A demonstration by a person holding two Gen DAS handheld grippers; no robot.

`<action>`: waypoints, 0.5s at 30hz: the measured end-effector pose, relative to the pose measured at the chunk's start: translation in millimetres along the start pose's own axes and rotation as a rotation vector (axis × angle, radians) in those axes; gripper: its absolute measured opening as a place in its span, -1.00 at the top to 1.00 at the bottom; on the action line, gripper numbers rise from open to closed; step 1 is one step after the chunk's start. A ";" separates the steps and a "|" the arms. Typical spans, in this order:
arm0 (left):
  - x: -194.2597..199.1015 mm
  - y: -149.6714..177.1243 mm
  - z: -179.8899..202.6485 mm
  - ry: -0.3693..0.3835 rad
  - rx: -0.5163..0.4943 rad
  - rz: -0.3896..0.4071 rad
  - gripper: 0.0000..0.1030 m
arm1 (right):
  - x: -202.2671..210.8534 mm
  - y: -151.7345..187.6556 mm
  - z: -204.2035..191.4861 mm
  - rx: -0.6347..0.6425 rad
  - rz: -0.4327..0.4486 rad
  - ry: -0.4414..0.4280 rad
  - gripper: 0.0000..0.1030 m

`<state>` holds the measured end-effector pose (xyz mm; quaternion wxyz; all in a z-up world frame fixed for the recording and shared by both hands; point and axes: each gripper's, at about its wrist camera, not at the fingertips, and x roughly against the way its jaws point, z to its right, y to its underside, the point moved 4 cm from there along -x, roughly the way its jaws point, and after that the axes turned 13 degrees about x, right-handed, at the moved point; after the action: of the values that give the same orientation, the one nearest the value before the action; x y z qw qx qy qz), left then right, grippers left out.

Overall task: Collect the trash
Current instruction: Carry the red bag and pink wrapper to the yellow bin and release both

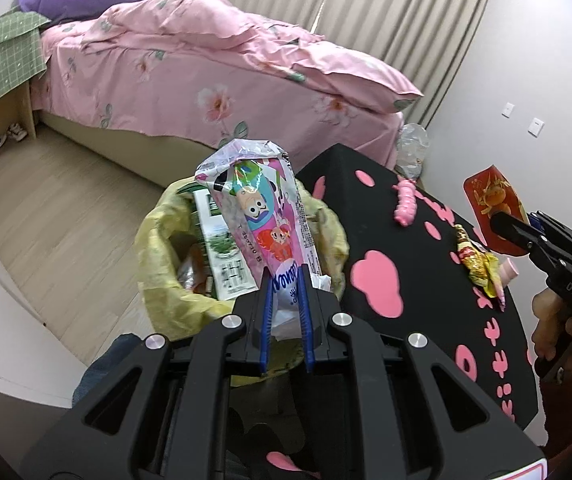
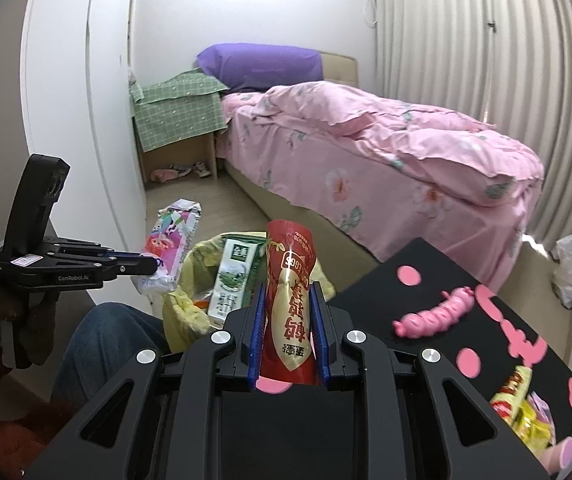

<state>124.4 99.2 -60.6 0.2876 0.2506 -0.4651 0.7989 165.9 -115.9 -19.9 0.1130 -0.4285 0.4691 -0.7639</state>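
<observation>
Two wrappers are in hand at once, so treat this as a double drop into the bin. Your left hand-held gripper is clamped on the lower end of the cartoon-printed wrapper, which stands up over the yellow-lined bin's mouth. Your right hand-held gripper is clamped on the red snack packet, which from its own camera sits just short of the bin, near the edge of the black desk.

Bring the right one fully over the opening before you let go; released now, I judge the packet could catch on the liner's rim or fall on the floor. A green-and-white carton already stands tall inside, so aim for the free space beside it. Tip each hand-held gripper downward so the light film slides off the pads rather than clinging. Release one at a time.

Left on the desk are a yellow crumpled wrapper and a pink toy-like piece.
</observation>
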 end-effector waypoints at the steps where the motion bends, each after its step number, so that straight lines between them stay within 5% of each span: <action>1: -2.6 -1.6 -4.4 -0.001 0.007 -0.004 0.78 | -6.1 -1.9 -2.5 0.006 -0.005 -0.010 0.58; 15: -64.6 -18.0 -42.7 0.026 0.060 -0.128 0.78 | -119.5 -20.3 -12.3 -0.020 -0.116 -0.170 0.58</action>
<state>177.0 129.7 -111.8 0.3364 0.2777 -0.4200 0.7958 233.7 -28.7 -71.4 0.1035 -0.5194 0.4398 -0.7253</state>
